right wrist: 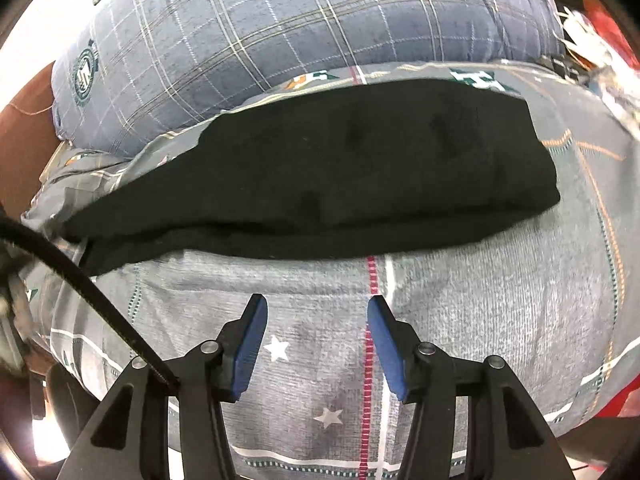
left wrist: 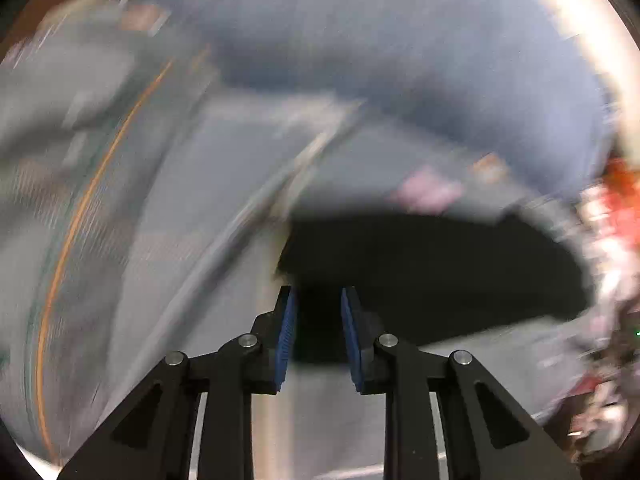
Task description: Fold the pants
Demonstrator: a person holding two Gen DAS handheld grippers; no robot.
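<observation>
The black pants lie folded into a long flat bundle across the grey patterned bed sheet. My right gripper is open and empty, hovering over the sheet just short of the pants' near edge. In the left wrist view, which is heavily motion-blurred, the pants show as a dark shape ahead. My left gripper is open with a narrow gap, its tips at the pants' near left corner; nothing is visibly pinched between the pads.
A blue-grey plaid pillow lies behind the pants. Red and white clutter sits at the far right. A black cable crosses the lower left of the right wrist view. Brown bed frame shows at left.
</observation>
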